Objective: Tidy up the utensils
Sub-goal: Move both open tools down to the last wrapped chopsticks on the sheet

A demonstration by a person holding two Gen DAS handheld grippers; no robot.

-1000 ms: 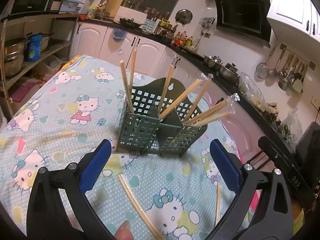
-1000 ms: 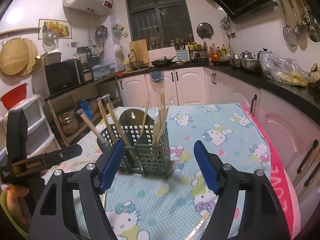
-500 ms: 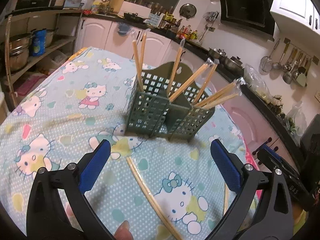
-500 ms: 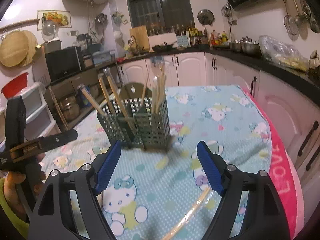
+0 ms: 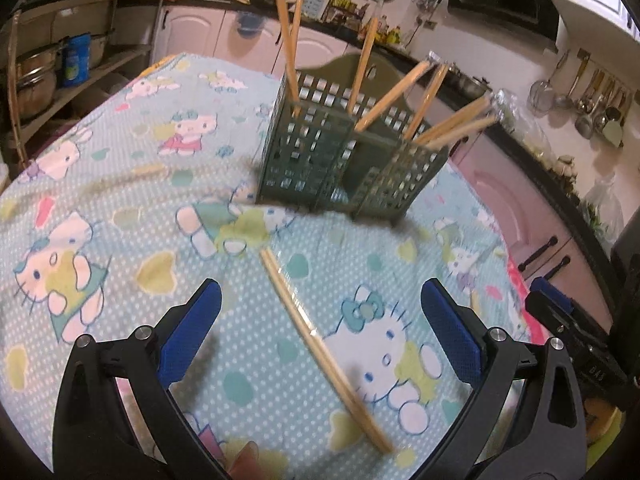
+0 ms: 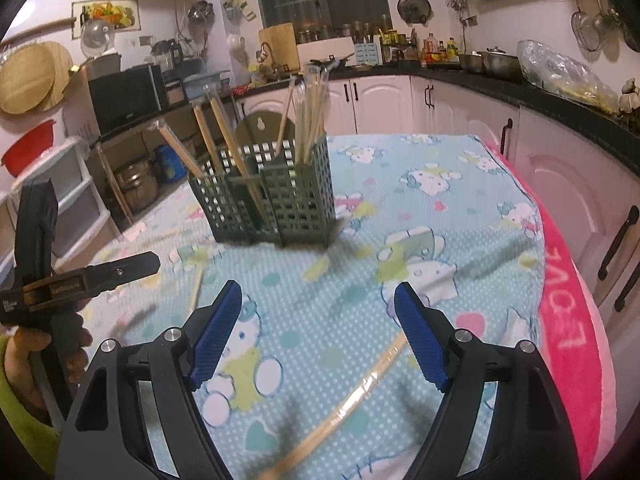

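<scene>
A green lattice utensil holder [image 5: 344, 160] stands on the Hello Kitty tablecloth [image 5: 120, 216] with several wrapped chopstick pairs standing in it. It also shows in the right wrist view [image 6: 272, 196]. My left gripper [image 5: 320, 320] is open and empty above a wrapped chopstick pair [image 5: 320, 348] lying on the cloth between its jaws. My right gripper [image 6: 320, 332] is open and empty above another wrapped pair [image 6: 352, 396] lying on the cloth. A third loose pair [image 6: 196, 288] lies left of it.
The other gripper's black body shows at the right edge of the left wrist view [image 5: 580, 344] and at the left of the right wrist view [image 6: 60, 280]. White cabinets and a dark counter [image 6: 520, 80] run behind and to the right. Shelves [image 5: 60, 80] stand left.
Both grippers have drawn back from the holder and tilted down toward the cloth. The loose chopstick pairs now lie more fully between the jaws.
</scene>
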